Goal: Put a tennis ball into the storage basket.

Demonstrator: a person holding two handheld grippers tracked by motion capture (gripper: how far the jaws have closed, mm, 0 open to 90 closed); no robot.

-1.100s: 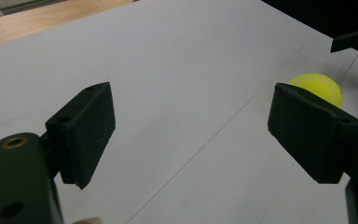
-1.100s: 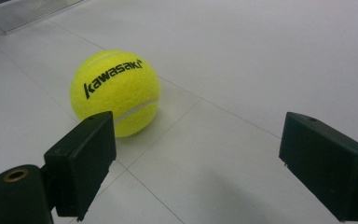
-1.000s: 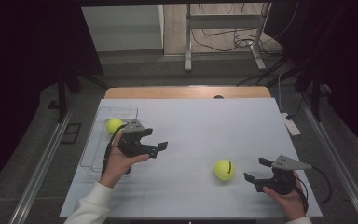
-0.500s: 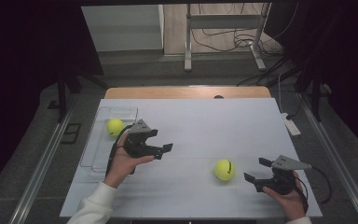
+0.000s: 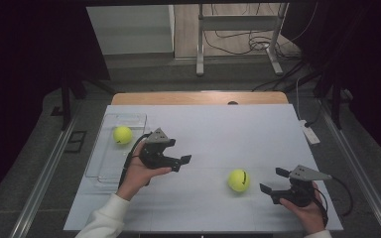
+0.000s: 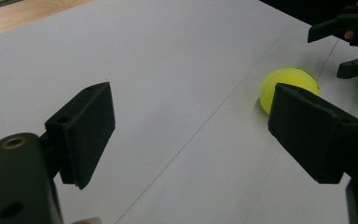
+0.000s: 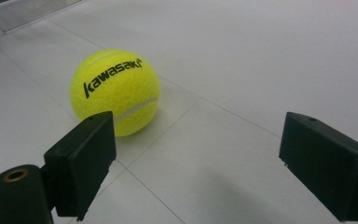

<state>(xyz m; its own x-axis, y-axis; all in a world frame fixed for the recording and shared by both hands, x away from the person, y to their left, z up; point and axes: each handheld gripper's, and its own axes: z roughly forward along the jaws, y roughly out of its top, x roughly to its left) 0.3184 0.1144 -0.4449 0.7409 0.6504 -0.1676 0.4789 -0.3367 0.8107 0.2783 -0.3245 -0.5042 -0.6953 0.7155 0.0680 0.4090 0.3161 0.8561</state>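
Black right tongs (image 5: 274, 180) gape — beside yellow ball (image 5: 238, 180).

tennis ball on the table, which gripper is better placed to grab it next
Right, probably. The right gripper sits open just beside the tennis ball, jaws facing it. The left gripper is open too but farther off, near the clear tray.

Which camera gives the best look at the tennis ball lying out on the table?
The right gripper view: the tennis ball is close, unblocked, lettering readable. In the high view it is small; in the left gripper view a jaw partly covers it.
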